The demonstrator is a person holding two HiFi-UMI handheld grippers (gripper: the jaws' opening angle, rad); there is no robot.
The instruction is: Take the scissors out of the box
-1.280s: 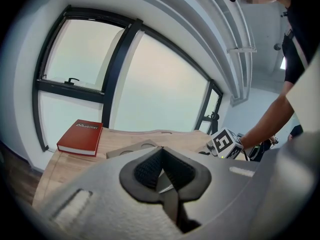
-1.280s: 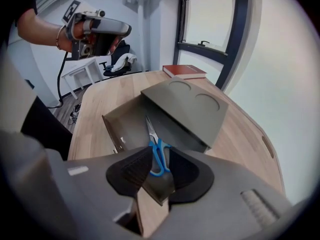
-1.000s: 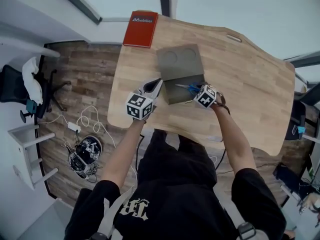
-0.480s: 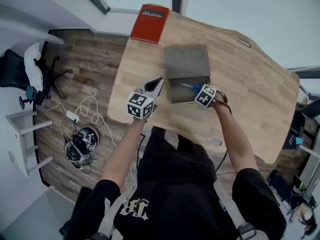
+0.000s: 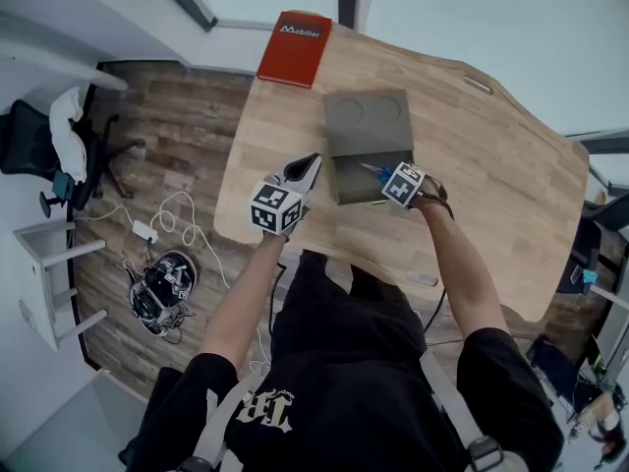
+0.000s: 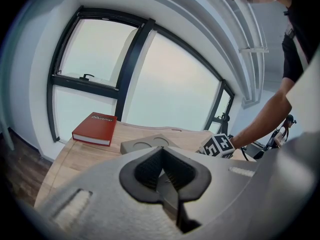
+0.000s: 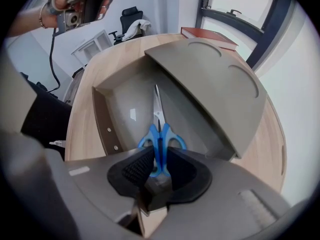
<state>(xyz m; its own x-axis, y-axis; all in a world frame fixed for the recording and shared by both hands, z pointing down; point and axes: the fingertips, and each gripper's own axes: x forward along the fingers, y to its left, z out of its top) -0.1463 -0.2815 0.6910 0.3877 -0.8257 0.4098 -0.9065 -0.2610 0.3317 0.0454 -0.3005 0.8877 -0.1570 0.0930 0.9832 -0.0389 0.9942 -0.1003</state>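
Note:
The grey box (image 5: 366,177) stands open on the wooden desk, with its lid (image 5: 366,116) tipped back. Inside lie blue-handled scissors (image 7: 158,129), blades pointing away from me. My right gripper (image 7: 159,156) points steeply down into the box, and its jaws have just been closing. The blue handles sit between the pads; I see no firm press on them. In the head view, the right gripper (image 5: 391,178) covers most of the scissors (image 5: 371,171). My left gripper (image 5: 307,165) hovers left of the box. It is shut and holds nothing in the left gripper view (image 6: 162,166).
A red book (image 5: 295,49) lies at the desk's far left corner, behind the box. The desk's front edge (image 5: 324,249) is close to me. Cables and a small device lie on the floor at the left (image 5: 162,293).
The right gripper stays over the scissors' handles in the box. The left gripper holds its place. The head view has shifted slightly.

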